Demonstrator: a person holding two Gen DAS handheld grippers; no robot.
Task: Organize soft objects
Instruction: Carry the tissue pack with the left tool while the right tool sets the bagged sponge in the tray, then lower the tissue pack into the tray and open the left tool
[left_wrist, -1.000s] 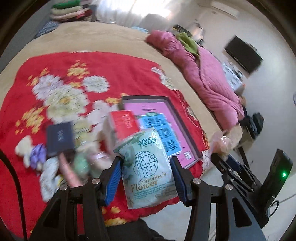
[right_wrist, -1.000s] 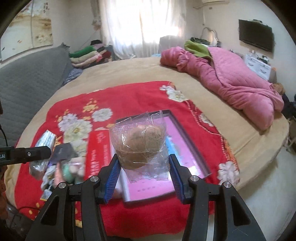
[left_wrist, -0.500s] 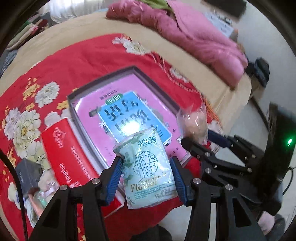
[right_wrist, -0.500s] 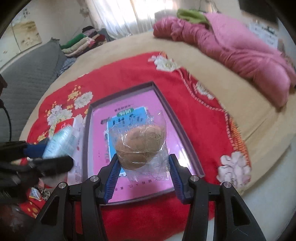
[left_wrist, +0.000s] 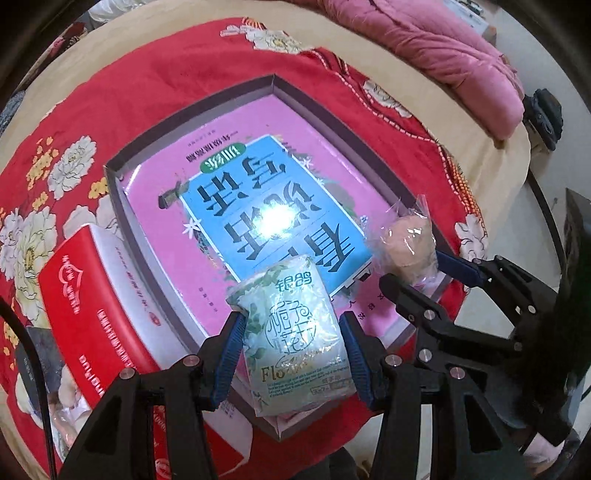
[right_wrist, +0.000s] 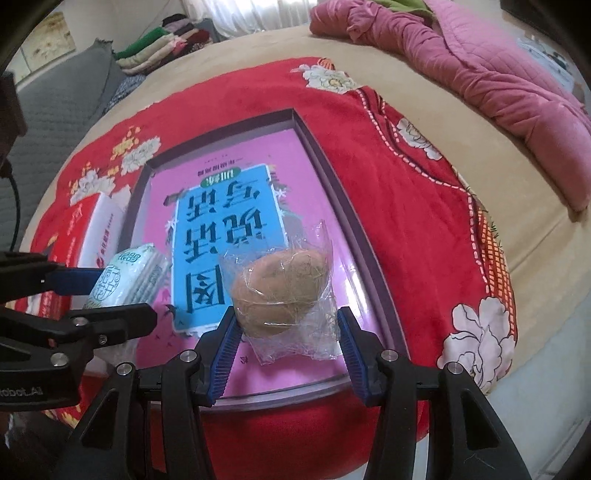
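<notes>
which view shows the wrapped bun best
The right wrist view. There the bun in clear wrap sits centred between the right gripper fingers, close and sharp above the pink tray. The left wrist view shows it only off to the side, smaller and washed out.

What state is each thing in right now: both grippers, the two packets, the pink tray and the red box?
Left gripper: shut on the tissue pack.
Tissue pack: held upright over the tray's near edge.
Right gripper: shut on the wrapped bun.
Wrapped bun: in clear wrap, held above the tray.
Pink tray: open, on the red blanket, nothing loose inside.
Red box: closed, lying beside the tray.
</notes>
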